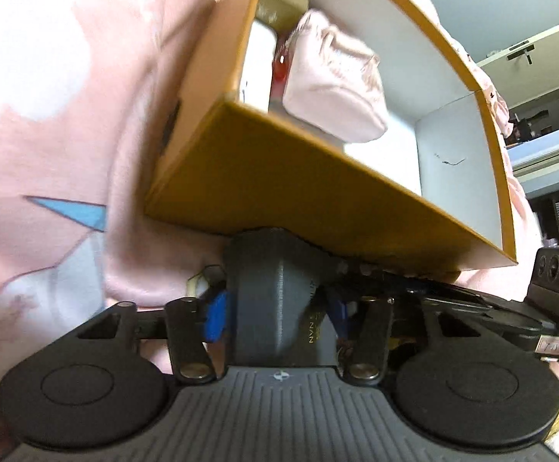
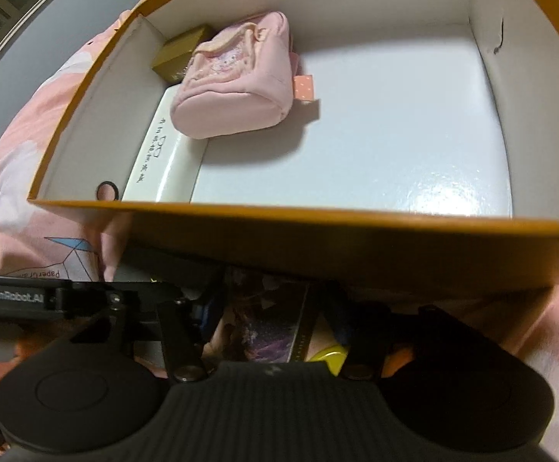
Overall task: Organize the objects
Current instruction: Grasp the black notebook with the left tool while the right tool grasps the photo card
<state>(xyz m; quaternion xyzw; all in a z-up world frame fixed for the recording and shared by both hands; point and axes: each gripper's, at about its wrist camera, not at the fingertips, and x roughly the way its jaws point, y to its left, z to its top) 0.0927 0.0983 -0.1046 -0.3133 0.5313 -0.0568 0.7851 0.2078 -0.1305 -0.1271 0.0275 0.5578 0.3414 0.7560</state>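
Note:
An orange box point(image 2: 356, 242) with a white inside sits on a pink sheet and fills both views; it also shows in the left wrist view point(image 1: 298, 177). Inside it lie a pink pouch point(image 2: 237, 81), a white case point(image 2: 164, 161) and a small gold box point(image 2: 181, 52). The pink pouch point(image 1: 333, 81) shows in the left wrist view too. My left gripper point(image 1: 279, 300) is pressed under the box's near wall, with a dark grey object point(image 1: 271, 296) between its fingers. My right gripper point(image 2: 271, 319) sits below the near wall, shut on a purple patterned flat item point(image 2: 268, 323).
Pink bedding point(image 1: 48, 115) surrounds the box. A yellow object point(image 2: 327, 354) lies under my right gripper. A shelf and cabinet point(image 1: 541, 77) stand at the far right in the left wrist view. The right half of the box floor point(image 2: 395, 115) is bare.

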